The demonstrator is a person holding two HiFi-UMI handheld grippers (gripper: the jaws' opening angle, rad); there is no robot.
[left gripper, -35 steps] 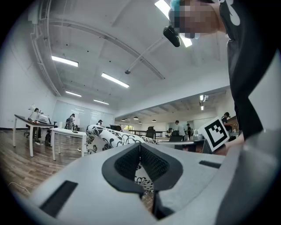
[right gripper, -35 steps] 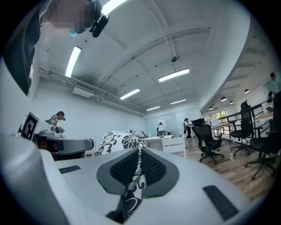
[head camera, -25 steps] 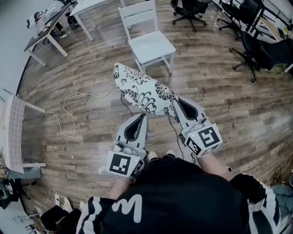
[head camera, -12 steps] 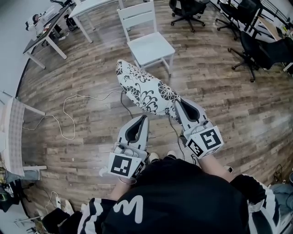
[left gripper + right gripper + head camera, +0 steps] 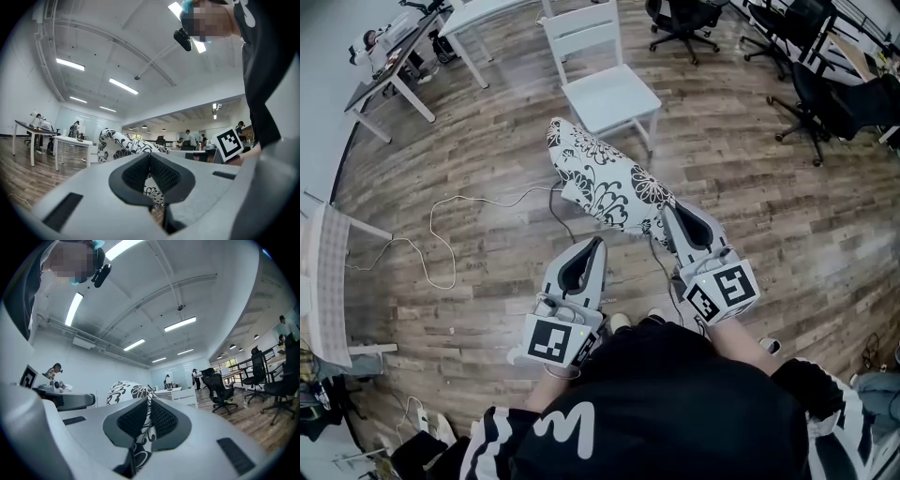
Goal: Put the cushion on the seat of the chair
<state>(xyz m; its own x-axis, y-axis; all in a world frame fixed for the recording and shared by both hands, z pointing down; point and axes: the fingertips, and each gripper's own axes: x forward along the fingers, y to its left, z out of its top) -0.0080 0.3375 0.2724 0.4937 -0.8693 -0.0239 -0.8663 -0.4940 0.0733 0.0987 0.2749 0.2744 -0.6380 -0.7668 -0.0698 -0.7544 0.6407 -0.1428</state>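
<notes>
The cushion [image 5: 607, 181], white with black flowers, hangs in the air over the wood floor, a little short of the white wooden chair [image 5: 609, 89]. My right gripper [image 5: 667, 208] is shut on its near edge; in the right gripper view the patterned fabric [image 5: 149, 420] sits pinched between the pads, with the chair [image 5: 185, 397] beyond. My left gripper [image 5: 598, 242] is just below and left of the cushion, apart from it, with its jaws shut and nothing in them. The left gripper view shows the cushion [image 5: 123, 143] ahead of the closed tips.
A thin cable [image 5: 450, 214] loops over the floor to the left. White tables [image 5: 403, 52] stand at the back left, black office chairs [image 5: 689, 21] [image 5: 825, 94] at the back right. A white rack [image 5: 323, 272] lines the left edge.
The cushion and my right gripper have shifted slightly right and toward the chair. The left gripper has crept forward a little, still shut.
</notes>
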